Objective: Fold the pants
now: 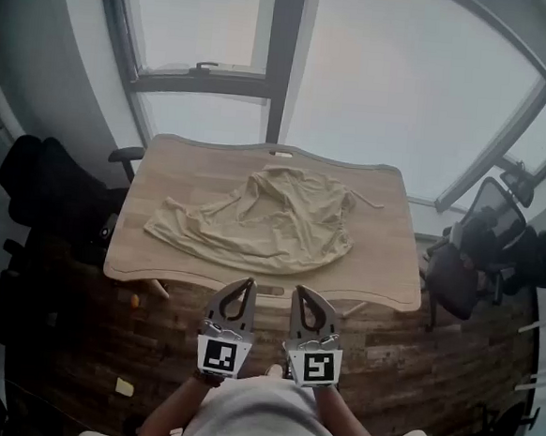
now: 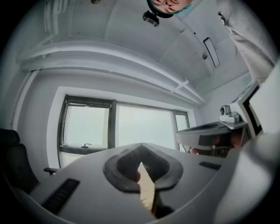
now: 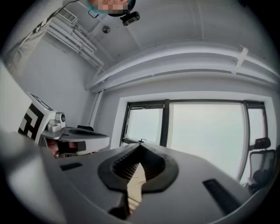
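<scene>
Beige pants (image 1: pixel 263 219) lie crumpled in a loose heap on the middle of the wooden table (image 1: pixel 381 277), one leg trailing toward the left. My left gripper (image 1: pixel 246 284) and right gripper (image 1: pixel 302 292) are held side by side at the table's near edge, short of the pants and apart from them. Both are shut with nothing between their jaws. In the left gripper view the jaws (image 2: pixel 141 146) meet at a point toward the window; the right gripper view shows the same (image 3: pixel 141 146). Each gripper sees the other beside it.
Black office chairs stand at the table's left (image 1: pixel 40 185) and right (image 1: pixel 478 247). Large windows (image 1: pixel 388 71) rise behind the far edge. The floor around is dark brick-pattern, with a small orange object (image 1: pixel 135 299) near the left table leg.
</scene>
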Tool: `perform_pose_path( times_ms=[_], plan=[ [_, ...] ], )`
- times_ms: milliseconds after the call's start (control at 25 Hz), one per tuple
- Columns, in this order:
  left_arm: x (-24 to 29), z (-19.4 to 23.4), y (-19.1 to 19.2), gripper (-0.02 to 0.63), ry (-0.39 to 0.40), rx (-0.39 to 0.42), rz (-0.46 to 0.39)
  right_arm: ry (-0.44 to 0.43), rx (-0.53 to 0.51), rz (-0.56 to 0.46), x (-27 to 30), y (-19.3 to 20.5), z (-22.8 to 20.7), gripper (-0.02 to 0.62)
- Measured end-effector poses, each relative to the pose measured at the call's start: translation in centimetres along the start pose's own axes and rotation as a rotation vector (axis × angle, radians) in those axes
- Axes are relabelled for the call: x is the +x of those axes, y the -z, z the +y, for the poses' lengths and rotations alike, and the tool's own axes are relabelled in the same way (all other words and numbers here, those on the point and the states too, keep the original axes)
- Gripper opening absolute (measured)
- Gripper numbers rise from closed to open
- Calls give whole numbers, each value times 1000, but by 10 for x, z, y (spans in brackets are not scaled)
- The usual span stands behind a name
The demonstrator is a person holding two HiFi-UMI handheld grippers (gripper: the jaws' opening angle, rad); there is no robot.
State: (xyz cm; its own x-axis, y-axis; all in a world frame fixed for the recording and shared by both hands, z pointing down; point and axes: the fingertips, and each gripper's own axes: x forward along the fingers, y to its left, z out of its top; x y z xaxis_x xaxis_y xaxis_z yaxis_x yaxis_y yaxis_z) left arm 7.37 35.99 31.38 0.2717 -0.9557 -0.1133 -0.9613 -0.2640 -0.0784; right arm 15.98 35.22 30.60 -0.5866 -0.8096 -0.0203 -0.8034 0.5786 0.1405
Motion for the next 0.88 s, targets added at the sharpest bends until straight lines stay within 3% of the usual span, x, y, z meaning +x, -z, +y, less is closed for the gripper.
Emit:
perform_pose_path(
  times_ms=[240, 480, 880],
  plan=[
    [-16, 20, 14, 5, 21, 15, 26, -44, -21, 76, 5, 16, 25, 5],
    [-28, 48, 36, 5, 61, -22, 83, -86, -95, 120, 14, 28, 43, 5],
    [-14, 91, 83, 6, 65, 4, 170, -134, -73, 268, 40, 78, 21, 5]
  ],
)
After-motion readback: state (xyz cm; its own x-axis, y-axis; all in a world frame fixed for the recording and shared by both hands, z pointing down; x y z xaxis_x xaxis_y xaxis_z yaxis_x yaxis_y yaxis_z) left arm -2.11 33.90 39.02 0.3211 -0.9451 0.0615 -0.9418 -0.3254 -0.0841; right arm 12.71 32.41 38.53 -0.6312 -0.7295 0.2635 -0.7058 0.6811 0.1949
